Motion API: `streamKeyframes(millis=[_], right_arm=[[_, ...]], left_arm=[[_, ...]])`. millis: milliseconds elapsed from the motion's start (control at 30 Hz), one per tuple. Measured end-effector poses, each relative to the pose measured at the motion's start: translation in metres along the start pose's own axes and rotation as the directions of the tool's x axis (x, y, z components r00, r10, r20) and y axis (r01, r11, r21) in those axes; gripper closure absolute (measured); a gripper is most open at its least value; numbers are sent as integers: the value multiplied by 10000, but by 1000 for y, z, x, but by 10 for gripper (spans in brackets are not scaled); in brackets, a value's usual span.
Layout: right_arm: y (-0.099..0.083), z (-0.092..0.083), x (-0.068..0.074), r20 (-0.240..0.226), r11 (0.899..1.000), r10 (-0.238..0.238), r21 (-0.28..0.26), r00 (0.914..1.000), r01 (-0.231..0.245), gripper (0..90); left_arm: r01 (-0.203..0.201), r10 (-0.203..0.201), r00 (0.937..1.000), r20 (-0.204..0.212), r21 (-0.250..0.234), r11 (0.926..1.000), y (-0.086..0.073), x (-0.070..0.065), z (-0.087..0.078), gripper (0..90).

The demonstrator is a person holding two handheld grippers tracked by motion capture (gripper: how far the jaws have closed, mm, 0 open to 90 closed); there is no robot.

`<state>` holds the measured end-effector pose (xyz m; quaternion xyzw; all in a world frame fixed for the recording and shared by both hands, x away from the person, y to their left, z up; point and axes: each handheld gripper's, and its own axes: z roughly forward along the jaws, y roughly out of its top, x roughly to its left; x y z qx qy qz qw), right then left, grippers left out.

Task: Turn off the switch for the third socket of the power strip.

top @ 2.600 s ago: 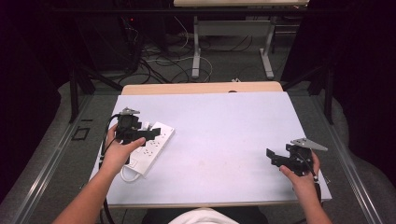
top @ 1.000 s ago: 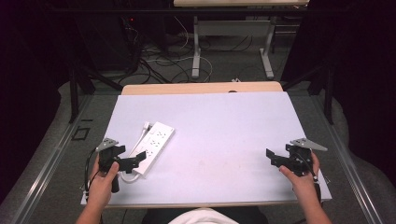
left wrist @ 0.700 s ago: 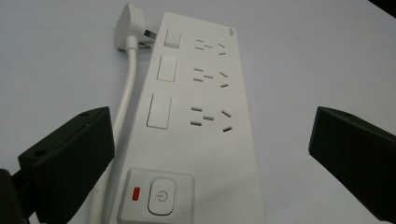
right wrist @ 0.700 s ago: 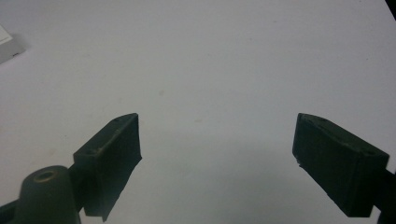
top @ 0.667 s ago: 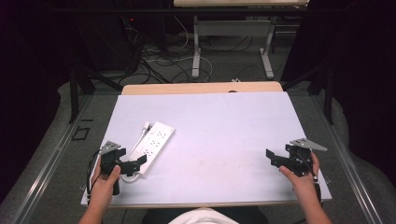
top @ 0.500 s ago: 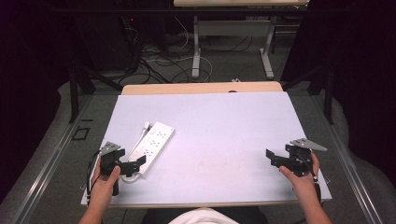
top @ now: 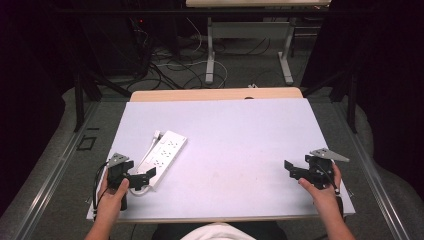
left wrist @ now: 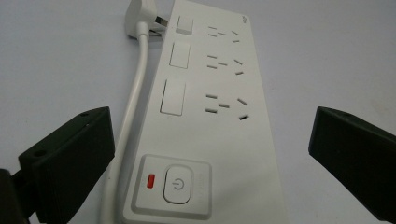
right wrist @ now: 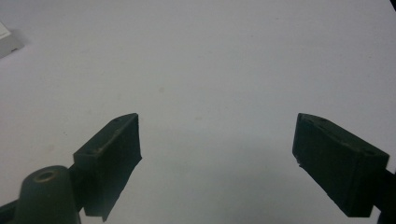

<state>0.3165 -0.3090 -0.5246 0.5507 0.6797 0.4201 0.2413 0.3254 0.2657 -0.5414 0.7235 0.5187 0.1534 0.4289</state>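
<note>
Your left gripper (top: 145, 176) sits at the table's (top: 240, 130) near left edge, jaws spread wide, nothing between them. Its tips point at the near end of the white power strip (top: 162, 157), just short of it. In the left gripper view the strip's power button (left wrist: 176, 184) and red indicator (left wrist: 151, 180) lie closest. White cord (left wrist: 135, 93) runs along the strip's side to the plug (left wrist: 142, 11) at its far end. Your right gripper (top: 292, 170), near right edge, jaws apart, over bare tabletop.
</note>
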Motion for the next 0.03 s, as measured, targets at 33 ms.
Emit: streamKeyframes(millis=[33], right_arm=[[0,0,0,9,10000,24,18,10000,-24,146]], left_arm=[[17,-17,10000,-5,-22,10000,0,0,0,3]])
